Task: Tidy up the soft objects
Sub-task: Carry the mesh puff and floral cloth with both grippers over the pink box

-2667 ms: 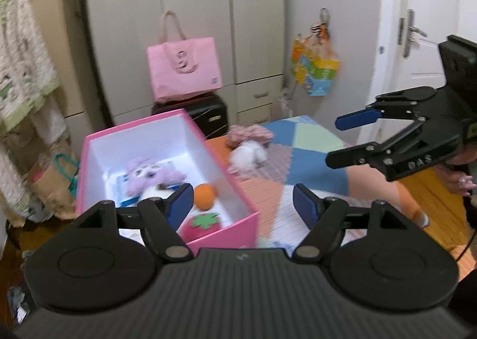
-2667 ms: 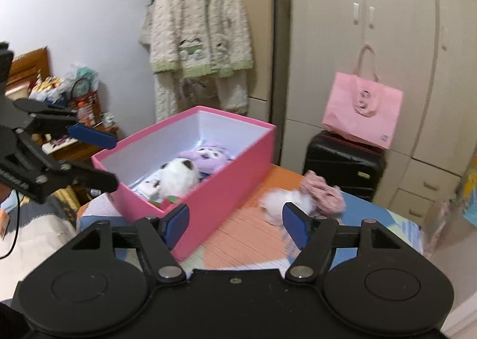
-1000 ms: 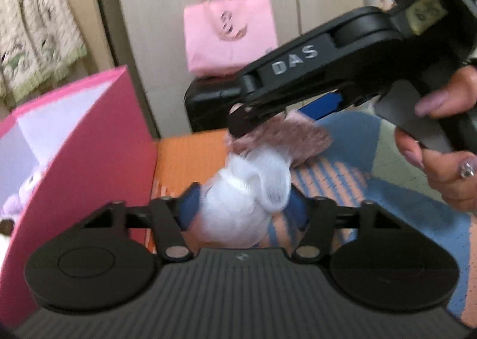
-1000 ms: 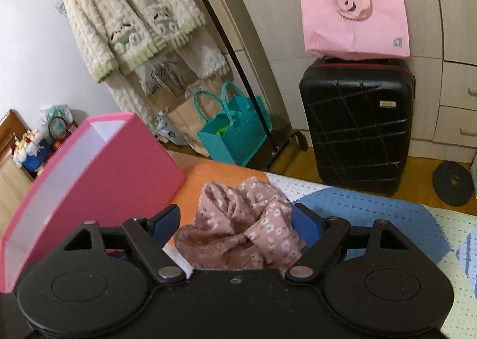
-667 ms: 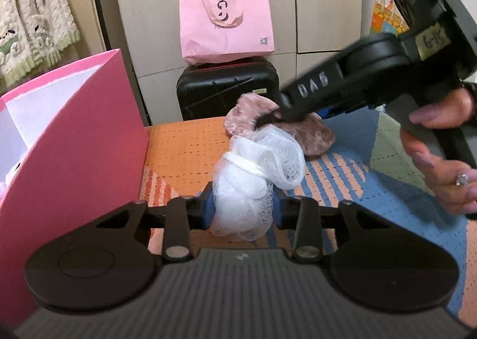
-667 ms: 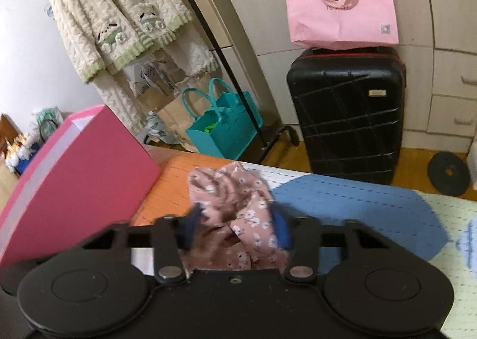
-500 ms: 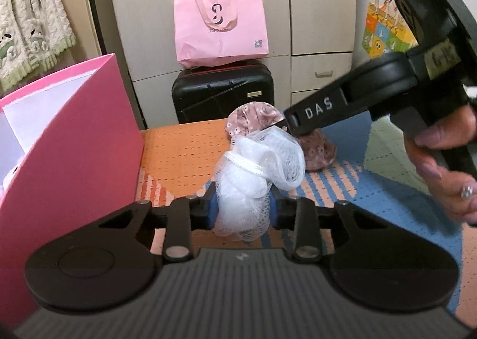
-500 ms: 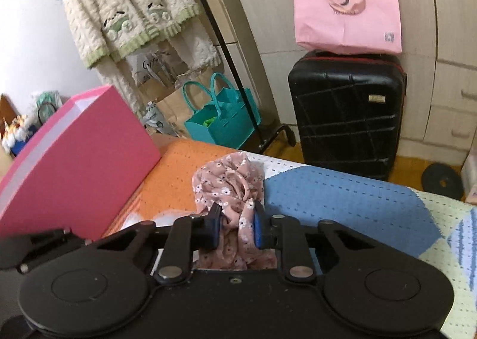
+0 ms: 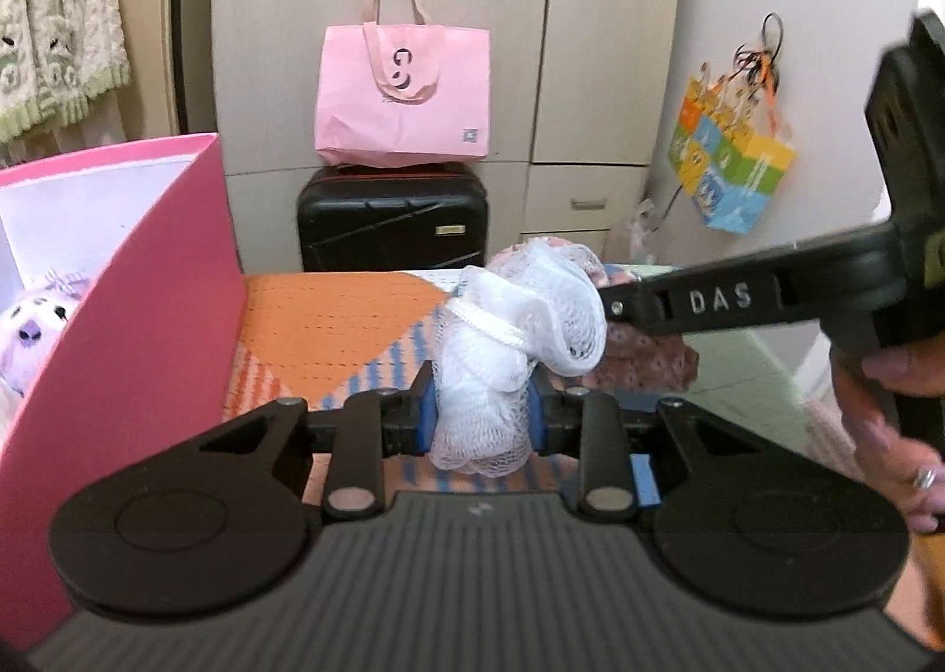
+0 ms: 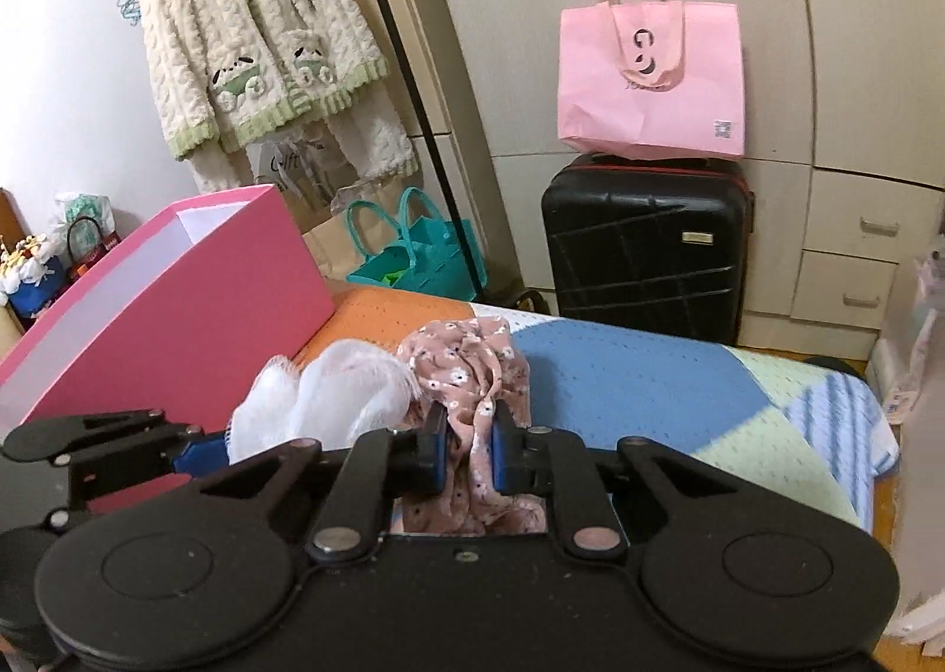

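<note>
My left gripper is shut on a white mesh bath puff, held just above the patchwork cover; the puff also shows in the right wrist view. My right gripper is shut on a pink floral cloth, right beside the puff; the cloth peeks out behind the puff in the left wrist view. A pink box stands at the left with a purple plush toy inside. The box also shows in the right wrist view.
A black suitcase with a pink tote bag on it stands against the wardrobe beyond the bed. A teal bag and a hanging fleece jacket are behind the box. A colourful bag hangs at right.
Both grippers closed on their items, left on the white puff, right on the floral cloth, and have lifted them slightly off the cover.
</note>
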Available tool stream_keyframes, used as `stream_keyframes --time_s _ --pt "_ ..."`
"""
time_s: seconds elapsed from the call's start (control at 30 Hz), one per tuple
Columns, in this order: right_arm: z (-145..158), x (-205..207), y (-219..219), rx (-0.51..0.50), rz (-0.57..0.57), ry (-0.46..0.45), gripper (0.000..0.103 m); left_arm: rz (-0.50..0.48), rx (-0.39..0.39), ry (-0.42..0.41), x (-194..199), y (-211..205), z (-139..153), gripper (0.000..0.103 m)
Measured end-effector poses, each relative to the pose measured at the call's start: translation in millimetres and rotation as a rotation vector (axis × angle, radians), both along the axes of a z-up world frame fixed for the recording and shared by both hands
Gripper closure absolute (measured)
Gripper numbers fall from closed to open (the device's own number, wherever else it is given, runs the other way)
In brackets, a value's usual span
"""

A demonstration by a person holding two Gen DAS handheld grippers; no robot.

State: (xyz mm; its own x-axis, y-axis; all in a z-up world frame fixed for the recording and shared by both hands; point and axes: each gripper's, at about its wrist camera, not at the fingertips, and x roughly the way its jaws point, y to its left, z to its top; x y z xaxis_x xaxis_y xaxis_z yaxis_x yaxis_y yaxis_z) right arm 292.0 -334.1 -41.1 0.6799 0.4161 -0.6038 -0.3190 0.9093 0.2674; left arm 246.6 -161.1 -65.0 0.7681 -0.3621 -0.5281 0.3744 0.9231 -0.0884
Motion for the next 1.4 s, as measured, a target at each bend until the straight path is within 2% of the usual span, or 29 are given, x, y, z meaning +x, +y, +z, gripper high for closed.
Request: stream_keyframes --time_s 0.2,0.37,0.6,0.73,0.97,1.13,1.27,1.4 --pt "6.9 -33.8 -8.0 0.014 0.000 -0.041 0.086 -0.032 -0.044 0.011 -18.2 2.9 6.9 0.076" --pt "12.0 -64.6 -9.3 -0.012 -0.008 -0.062 0.086 -0.073 -0.089 0.057 -36.6 11.5 8.8 0.076" --pt "16.1 -107.4 10.1 -0.079 -0.006 -0.070 0.086 -0.130 -0.120 0.137 -59.5 25.3 9.0 0.076" --pt "17.2 -129.1 16.4 -0.077 -0.005 -0.072 0.086 -0.156 -0.130 0.142 -76.1 36.3 11.9 0.076" --pt "19.6 -164.6 30.2 -0.088 -0.004 -0.064 0.085 -0.219 -0.164 0.224 -102.9 61.7 9.1 0.076" --pt "21.5 -189.9 46.3 -0.067 0.034 -0.053 0.085 -0.261 -0.182 0.276 -121.7 81.2 6.8 0.076" --pt "24.8 -202.5 60.3 -0.039 0.048 -0.026 0.085 -0.323 -0.254 0.388 -126.1 104.6 6.2 0.076" --pt "26.5 -207.8 72.4 0.029 0.067 0.021 0.085 -0.329 -0.245 0.386 -135.8 128.1 11.5 0.076"
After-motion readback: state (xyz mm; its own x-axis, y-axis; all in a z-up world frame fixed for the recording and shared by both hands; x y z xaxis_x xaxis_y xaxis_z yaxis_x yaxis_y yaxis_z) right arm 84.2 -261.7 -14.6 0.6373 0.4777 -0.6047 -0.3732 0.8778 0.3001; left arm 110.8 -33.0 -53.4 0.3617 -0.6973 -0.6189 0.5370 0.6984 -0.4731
